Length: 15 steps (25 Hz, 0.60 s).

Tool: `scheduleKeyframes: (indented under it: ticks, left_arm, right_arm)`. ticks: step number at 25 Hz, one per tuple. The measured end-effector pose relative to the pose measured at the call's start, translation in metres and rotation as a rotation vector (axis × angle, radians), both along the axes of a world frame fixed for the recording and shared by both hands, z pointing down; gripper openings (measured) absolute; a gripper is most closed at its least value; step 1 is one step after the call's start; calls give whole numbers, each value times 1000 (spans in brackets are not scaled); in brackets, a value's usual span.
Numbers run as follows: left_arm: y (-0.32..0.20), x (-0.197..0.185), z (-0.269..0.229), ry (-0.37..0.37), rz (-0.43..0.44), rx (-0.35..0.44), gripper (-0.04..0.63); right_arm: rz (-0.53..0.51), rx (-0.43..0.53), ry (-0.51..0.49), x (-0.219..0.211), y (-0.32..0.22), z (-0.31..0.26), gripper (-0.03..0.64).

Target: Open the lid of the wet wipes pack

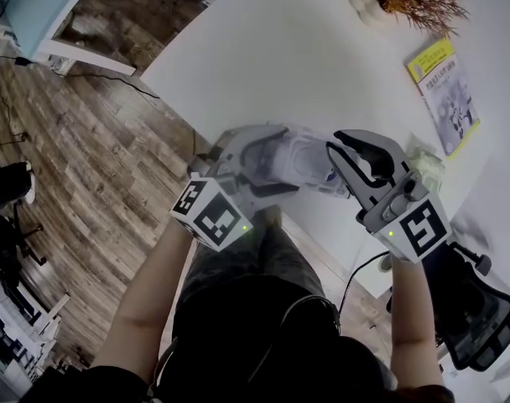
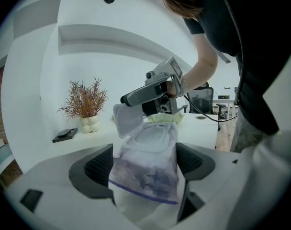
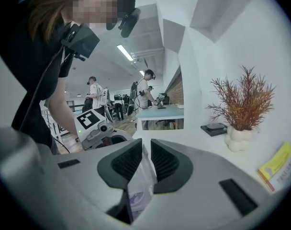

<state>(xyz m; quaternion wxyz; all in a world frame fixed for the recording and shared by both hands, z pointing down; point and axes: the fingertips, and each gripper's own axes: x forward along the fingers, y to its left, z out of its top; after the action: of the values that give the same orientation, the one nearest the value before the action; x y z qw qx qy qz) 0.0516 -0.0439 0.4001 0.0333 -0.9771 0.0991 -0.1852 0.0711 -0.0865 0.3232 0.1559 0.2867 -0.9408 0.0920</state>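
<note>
Head view, left gripper clamps wipes pack, right gripper pinches lid

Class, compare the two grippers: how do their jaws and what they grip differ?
The left gripper stands wide-jawed, clamping the wet wipes pack; the right gripper stands narrow-jawed, pinching its thin lid. The left holds the pack's body by its sides; the right holds the lid raised. Both grip one pack.

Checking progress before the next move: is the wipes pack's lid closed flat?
No, the lid stands raised above the wet wipes pack, pinched by the right gripper.
</note>
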Motion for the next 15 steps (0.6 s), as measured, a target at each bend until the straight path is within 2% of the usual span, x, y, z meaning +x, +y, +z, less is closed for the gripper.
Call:
scheduleKeyframes:
  ticks: [15]
  left_arm:
    - [0, 1, 0, 8, -1, -1, 420]
  right_arm:
    - [33, -5, -35, 6, -24, 6, 67]
